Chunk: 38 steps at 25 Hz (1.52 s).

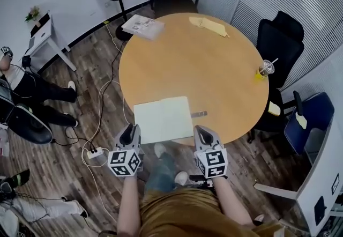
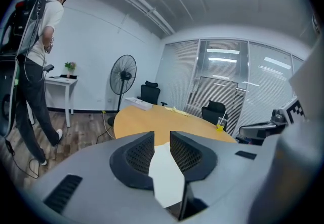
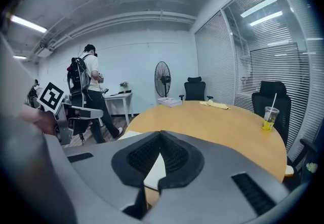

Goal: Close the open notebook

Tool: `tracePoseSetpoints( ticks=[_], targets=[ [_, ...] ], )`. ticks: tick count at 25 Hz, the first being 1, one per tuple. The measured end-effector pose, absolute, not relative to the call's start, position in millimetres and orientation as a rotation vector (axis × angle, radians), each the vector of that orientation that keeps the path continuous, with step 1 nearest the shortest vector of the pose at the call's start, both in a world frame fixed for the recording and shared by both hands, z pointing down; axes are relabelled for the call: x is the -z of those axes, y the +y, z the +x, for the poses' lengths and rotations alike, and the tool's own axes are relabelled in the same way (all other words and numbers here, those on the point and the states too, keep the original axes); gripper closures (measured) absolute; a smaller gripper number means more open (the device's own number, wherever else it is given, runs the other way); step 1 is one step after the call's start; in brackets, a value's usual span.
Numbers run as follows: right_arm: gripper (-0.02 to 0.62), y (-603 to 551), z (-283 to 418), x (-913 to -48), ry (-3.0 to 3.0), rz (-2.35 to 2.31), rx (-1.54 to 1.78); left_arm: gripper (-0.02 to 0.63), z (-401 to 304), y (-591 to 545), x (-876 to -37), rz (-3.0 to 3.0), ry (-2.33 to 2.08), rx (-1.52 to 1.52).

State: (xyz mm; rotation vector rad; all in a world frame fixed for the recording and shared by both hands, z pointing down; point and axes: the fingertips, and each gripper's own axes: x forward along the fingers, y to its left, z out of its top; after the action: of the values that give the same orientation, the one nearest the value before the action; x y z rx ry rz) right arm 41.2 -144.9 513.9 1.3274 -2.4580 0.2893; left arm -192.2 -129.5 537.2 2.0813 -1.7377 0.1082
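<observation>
The open notebook [image 1: 163,118] lies flat with white pages up at the near edge of the round wooden table [image 1: 214,69]. My left gripper [image 1: 128,130] hovers just off the notebook's near left corner. Its jaws stand apart with nothing between them, and the white page [image 2: 164,175] shows through the gap in the left gripper view [image 2: 161,139]. My right gripper [image 1: 202,131] hangs at the near right corner. In the right gripper view [image 3: 161,134] its tips meet, and a strip of the page [image 3: 154,170] shows below them.
A small dark object [image 1: 199,114] lies right of the notebook. A cup with yellow drink [image 1: 264,68] stands at the table's right edge, with a yellow cloth [image 1: 210,26] and a stack of papers [image 1: 142,26] at the far side. Office chairs [image 1: 278,40] ring the table. A person [image 2: 38,66] stands left.
</observation>
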Motion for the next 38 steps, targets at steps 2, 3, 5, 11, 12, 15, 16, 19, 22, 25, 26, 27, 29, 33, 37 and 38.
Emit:
tracePoseSetpoints(
  ticks=[2,3,5,11,12,15,16,19,22,25,26,27,29,33,37,38],
  targets=[
    [0.583,-143.4,37.9,-519.4,-2.448,1.313,-0.297,0.502,-194.6,-128.1,-546.5,2.064,-1.730,-0.120],
    [0.583,-142.3,36.3,-522.3,-2.443,1.305,-0.301,0.502,-195.7,-127.4,-551.2,2.055,-1.726,-0.124],
    [0.583,-140.3,33.9,-528.3,-2.434,1.287,-0.308,0.502,-196.7,-126.0,-559.5,2.041,-1.715,-0.134],
    [0.584,-139.9,32.5,-544.5,-2.415,1.251,-0.340,0.502,-195.6,-121.3,-582.2,2.001,-1.693,-0.166],
    [0.583,-139.4,31.6,-547.1,-2.413,1.243,-0.345,0.501,-196.3,-119.6,-586.1,1.993,-1.690,-0.171],
    [0.583,-137.5,29.5,-556.5,-2.399,1.216,-0.359,0.502,-199.4,-115.0,-599.6,1.961,-1.686,-0.182],
    [0.584,-136.9,28.7,-560.0,-2.394,1.206,-0.363,0.501,-200.3,-113.5,-604.0,1.951,-1.684,-0.186],
    [0.583,-133.8,24.2,-569.5,-2.384,1.165,-0.372,0.500,-203.0,-109.8,-615.2,1.927,-1.676,-0.203],
    [0.583,-130.1,17.9,-575.5,-2.385,1.125,-0.381,0.500,-207.1,-107.8,-626.0,1.897,-1.674,-0.211],
    [0.583,-128.0,12.1,-579.1,-2.404,1.078,-0.387,0.500,-207.8,-105.3,-639.6,1.858,-1.659,-0.201],
    [0.584,-127.9,11.8,-580.2,-2.406,1.069,-0.388,0.499,-207.2,-104.0,-644.4,1.843,-1.653,-0.195],
    [0.583,-128.0,12.1,-581.3,-2.403,1.064,-0.390,0.499,-206.7,-102.4,-649.0,1.827,-1.648,-0.191],
    [0.584,-129.0,13.3,-583.3,-2.397,1.061,-0.395,0.494,-205.9,-98.7,-657.5,1.799,-1.642,-0.190],
    [0.583,-132.0,17.9,-589.9,-2.375,1.063,-0.428,0.488,-203.3,-94.3,-667.8,1.775,-1.627,-0.198],
    [0.584,-131.9,18.0,-595.6,-2.363,1.051,-0.437,0.483,-207.6,-90.1,-678.0,1.734,-1.629,-0.185],
    [0.583,-130.8,17.3,-597.2,-2.360,1.046,-0.439,0.482,-208.8,-88.7,-680.8,1.725,-1.626,-0.180]
  ],
)
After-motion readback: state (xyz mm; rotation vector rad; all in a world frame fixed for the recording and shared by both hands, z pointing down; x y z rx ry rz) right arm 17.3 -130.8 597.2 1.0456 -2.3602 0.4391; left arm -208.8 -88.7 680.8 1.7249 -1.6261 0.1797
